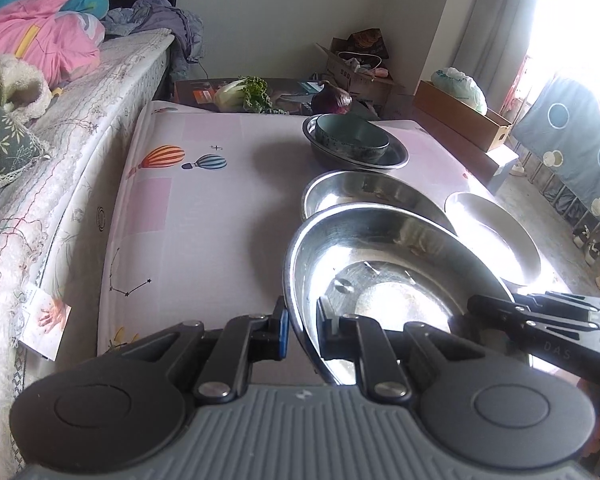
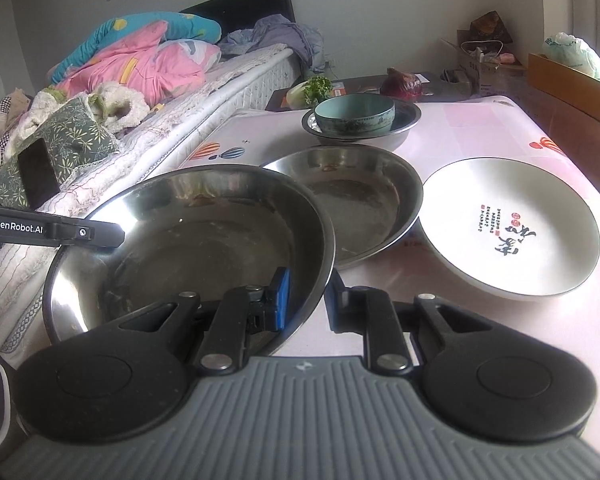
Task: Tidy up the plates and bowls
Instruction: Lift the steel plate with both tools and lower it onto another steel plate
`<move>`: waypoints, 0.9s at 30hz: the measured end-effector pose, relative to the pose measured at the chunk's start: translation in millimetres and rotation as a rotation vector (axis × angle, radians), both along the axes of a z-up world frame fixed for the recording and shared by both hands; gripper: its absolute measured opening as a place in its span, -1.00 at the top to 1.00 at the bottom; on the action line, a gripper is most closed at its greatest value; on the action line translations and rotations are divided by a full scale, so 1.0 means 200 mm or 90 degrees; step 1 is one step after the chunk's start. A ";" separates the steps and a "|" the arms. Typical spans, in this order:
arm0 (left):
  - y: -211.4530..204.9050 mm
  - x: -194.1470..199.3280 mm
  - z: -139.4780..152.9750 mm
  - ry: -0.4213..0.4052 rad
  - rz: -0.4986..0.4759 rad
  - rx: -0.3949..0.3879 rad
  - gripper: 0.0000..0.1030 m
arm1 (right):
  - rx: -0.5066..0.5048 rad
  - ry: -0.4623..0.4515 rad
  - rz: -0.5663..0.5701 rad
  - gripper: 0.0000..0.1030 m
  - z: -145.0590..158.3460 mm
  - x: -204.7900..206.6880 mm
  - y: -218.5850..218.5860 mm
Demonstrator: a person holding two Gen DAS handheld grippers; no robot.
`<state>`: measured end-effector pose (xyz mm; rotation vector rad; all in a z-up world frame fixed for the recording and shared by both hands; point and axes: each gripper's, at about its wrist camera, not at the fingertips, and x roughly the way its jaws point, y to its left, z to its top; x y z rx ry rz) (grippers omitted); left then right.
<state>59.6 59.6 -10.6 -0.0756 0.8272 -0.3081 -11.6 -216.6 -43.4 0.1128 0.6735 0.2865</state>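
A steel bowl (image 1: 384, 276) is held at its rim by both grippers, above the table's near edge. My left gripper (image 1: 302, 330) is shut on its left rim. My right gripper (image 2: 308, 300) is shut on its right rim (image 2: 204, 236); it also shows in the left wrist view (image 1: 476, 304). Behind the held bowl lies a steel plate (image 1: 364, 196) (image 2: 360, 200). A white plate with red and black writing (image 2: 508, 224) (image 1: 496, 232) lies to the right. Farther back, a teal ceramic bowl (image 2: 354, 114) (image 1: 352, 136) sits inside another steel bowl (image 2: 404, 118) (image 1: 396, 158).
The table wears a pink cloth with balloon prints (image 1: 188, 184). A bed with quilts (image 1: 40, 40) runs along its left side. Greens (image 1: 244, 94) and a red cabbage (image 1: 332, 98) lie on a dark board beyond the table. A cardboard box (image 1: 460, 120) stands at the right.
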 end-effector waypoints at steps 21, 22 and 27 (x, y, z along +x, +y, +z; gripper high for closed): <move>-0.29 0.52 -0.11 0.032 -0.038 -0.041 0.72 | -0.003 0.042 -0.083 0.60 -0.04 0.42 -0.30; -0.29 0.53 -0.12 0.036 -0.037 -0.041 0.72 | -0.004 0.042 -0.084 0.60 -0.04 0.44 -0.30; -0.27 0.55 -0.17 0.060 -0.030 -0.051 0.72 | -0.006 0.046 -0.087 0.54 -0.06 0.49 -0.30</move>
